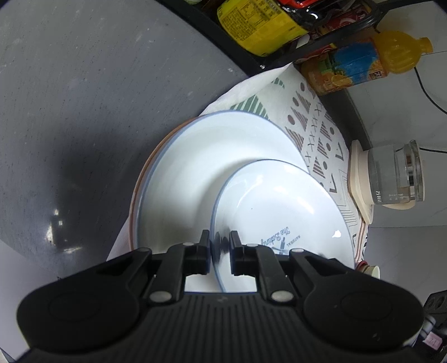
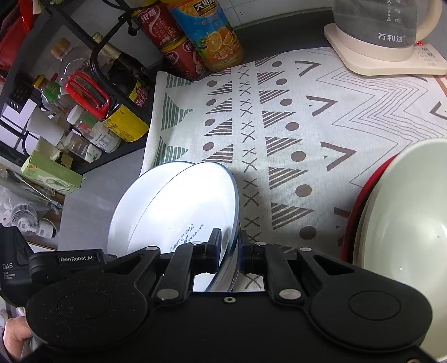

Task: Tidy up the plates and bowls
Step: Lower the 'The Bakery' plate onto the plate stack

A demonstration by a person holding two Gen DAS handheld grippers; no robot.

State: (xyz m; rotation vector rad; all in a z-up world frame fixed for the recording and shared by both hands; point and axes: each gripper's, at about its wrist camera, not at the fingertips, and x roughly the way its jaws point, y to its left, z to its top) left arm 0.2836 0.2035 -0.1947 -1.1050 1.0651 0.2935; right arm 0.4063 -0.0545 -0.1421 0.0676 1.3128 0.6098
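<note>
Over the near-left corner of the patterned cloth (image 1: 315,120), left wrist view:
- The left hand-held gripper (image 1: 219,237) is narrowed onto the rim of the small plate (image 1: 279,206), which is held tilted.
- Under it lies the large plate (image 1: 190,178), white with a blue rim, set on a brown-rimmed plate (image 1: 139,184) at that same corner.
- Writing on the small plate reads "The Baking", with "NATURAL" beside it.
- At the cloth's far edge are a juice bottle (image 1: 363,61) with an orange-fruit label and a glass kettle (image 1: 396,173). Its print is too small to read.

Right wrist view:
- The right hand-held gripper (image 2: 229,237) is pinched on the opposite rim of the same small plate (image 2: 190,201), above the large plate (image 2: 128,206) at the left edge of the cloth (image 2: 307,125).
- The kettle (image 2: 377,22) at the far-right corner is marked "万利达".
- A black housing (image 2: 75,258) left of the cloth is labelled "GenRobot.AI" and "DAS".
- A pale bowl (image 2: 405,223) sits nested in a red vessel (image 2: 360,201) on the cloth's right side.

Step in hand, as judged: the small plate is being stacked on the large one.
Next move: level the plate, lower it centred, then release both grips together.
</note>
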